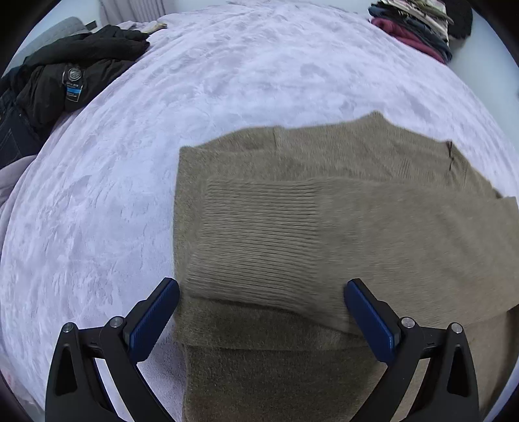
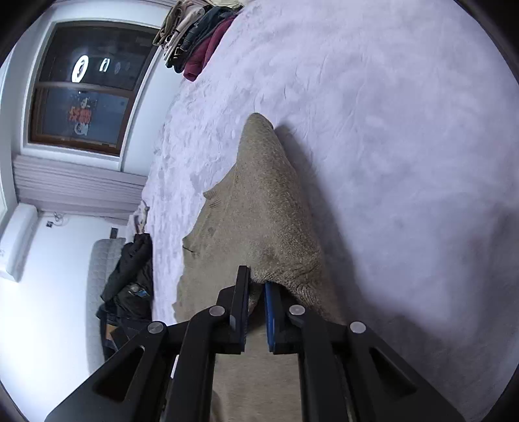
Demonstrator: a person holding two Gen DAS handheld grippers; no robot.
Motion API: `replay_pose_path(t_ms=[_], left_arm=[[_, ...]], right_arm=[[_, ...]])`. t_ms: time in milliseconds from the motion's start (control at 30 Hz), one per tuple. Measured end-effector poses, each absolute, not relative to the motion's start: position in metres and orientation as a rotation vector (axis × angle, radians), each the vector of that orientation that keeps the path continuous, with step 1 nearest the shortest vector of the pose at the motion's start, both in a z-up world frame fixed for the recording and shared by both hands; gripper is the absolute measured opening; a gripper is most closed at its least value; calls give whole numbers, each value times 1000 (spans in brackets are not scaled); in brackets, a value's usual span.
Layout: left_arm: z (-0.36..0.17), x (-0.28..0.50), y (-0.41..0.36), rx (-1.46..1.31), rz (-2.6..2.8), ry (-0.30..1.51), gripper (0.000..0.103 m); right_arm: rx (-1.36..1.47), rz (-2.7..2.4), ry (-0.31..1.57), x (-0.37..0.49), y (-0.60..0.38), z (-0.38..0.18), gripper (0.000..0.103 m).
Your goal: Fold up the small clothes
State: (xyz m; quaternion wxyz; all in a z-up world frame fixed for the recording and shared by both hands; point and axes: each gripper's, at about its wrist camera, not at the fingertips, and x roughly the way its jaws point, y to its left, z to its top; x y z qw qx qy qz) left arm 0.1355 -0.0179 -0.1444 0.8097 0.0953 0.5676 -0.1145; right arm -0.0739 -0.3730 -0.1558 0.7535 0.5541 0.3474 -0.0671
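A tan knitted sweater (image 1: 373, 155) lies flat on the lilac fleece bedcover (image 1: 194, 81). One ribbed sleeve (image 1: 266, 233) is folded across its body. My left gripper (image 1: 259, 285) hangs just above that sleeve's cuff, open wide, its blue pads (image 1: 152, 321) on either side of the cuff and apart from it. In the right wrist view the camera is rolled on its side. There my right gripper (image 2: 256, 279) is shut on a raised edge of the sweater (image 2: 259, 194), which lifts into a tent-shaped ridge in front of the jaws.
A black jacket (image 1: 74, 65) lies at the bed's far left, also seen as the dark jacket (image 2: 133, 276) by the wall. A stack of folded clothes (image 1: 418, 22) sits at the far right corner. A dark window (image 2: 84, 81) is beyond the bed's edge.
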Motion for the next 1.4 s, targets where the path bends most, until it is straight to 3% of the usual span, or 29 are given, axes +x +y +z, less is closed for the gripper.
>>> replay_pose_path(t_ms=[100,200,233,300,367,533,567,600,733,900,1033,1100,1167,1400], left_arm=[[-152,132,-18,222,-237,1215,103],[-152,133,-17,216,-241,1223,103],[-151,133,-17,215,-245,1225,103],[-151,133,-16,218,-250,1224,103],[-152,133,-16,224,-249,1222,103],[-150,136,-19,211,-219,1227,103],[-147,136,-18,208,-217,1226,103],[-143,136,-16,205,-215,1218,103],[-131,140,-6,201,-210,1173,103],[-156,159,8,238,-135,1217,103],[-153,148,25,217,-133,1226,103],[-153,142,31,256,-128,1239,103],[-150,138,39,253,-141,1250,103],[-126,135,50,181,-234,1229,103]], right_arm=[[1172,-165,897,-72,-382,-172,15],[1132,-59,1055,-71,-381,-173,33],[1079,-7,1043,-72,-379,-161,36],[963,74,976,-79,-377,-127,62],[868,31,927,-77,-385,-107,66],[942,-107,992,-23,-437,-150,64],[991,-94,1030,-10,-442,-168,43],[1040,-66,1060,-4,-445,-182,10],[972,-52,1058,1,-442,-176,10],[787,-115,1107,6,-447,-176,10],[818,-119,1088,-1,-452,-181,11],[823,-134,1081,-12,-453,-173,24],[851,-138,1084,-22,-449,-166,30],[914,-36,1064,-70,-407,-140,37]])
